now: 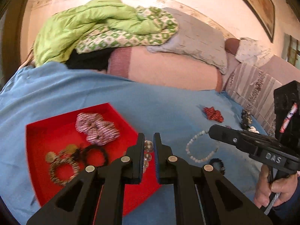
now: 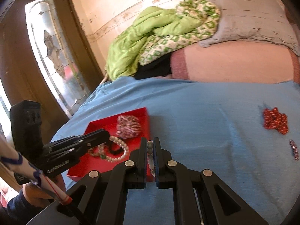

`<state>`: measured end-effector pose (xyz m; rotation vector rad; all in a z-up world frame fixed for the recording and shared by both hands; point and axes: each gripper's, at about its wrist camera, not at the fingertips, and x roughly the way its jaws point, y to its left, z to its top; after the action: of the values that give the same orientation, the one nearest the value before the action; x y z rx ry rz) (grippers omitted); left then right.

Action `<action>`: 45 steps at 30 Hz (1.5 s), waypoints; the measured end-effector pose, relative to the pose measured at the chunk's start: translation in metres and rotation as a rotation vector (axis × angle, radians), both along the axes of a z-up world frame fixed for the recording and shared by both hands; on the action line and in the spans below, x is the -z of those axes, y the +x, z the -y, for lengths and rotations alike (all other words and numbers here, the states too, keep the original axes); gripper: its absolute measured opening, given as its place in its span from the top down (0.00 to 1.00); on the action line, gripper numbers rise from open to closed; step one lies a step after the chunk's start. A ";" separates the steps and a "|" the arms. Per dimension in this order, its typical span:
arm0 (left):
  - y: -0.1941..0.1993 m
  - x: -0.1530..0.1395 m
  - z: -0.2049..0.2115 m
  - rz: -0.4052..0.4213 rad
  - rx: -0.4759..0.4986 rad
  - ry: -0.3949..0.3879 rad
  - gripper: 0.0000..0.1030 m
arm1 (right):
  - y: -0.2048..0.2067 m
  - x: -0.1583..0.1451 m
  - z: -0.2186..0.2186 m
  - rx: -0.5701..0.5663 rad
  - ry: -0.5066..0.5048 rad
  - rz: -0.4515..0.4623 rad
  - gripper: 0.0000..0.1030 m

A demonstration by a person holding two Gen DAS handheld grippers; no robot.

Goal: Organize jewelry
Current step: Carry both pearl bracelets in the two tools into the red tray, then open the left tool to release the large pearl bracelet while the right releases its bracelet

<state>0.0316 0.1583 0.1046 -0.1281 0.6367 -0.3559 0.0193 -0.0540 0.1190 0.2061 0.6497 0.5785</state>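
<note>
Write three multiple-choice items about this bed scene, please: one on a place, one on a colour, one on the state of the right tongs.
1. The striped scrunchie lies: A on the pillow; B in the red tray; C on the floor.
2. The cloth under the tray is: A blue; B yellow; C black.
3. The right tongs are: A wide open and empty; B shut on a bead bracelet; C shut on a spoon.
Key: 1 B, it rests on the tray's floor; 2 A, blue fabric surrounds the tray; 3 B, beads sit between the closed jaws.
</note>
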 end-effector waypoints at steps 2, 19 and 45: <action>0.000 0.003 -0.012 -0.017 -0.021 -0.007 0.91 | -0.001 0.000 -0.016 -0.031 0.005 -0.007 0.94; 0.010 0.038 -0.056 -0.186 -0.156 0.031 0.91 | 0.030 0.064 -0.078 -0.098 -0.012 -0.169 0.94; 0.017 0.045 -0.057 -0.212 -0.199 0.069 0.91 | 0.032 0.080 -0.075 -0.098 -0.076 -0.222 0.92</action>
<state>0.0488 0.2153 0.0592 -0.1627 0.8373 -0.1286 0.0516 0.0209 0.0390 0.1691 0.8991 0.6290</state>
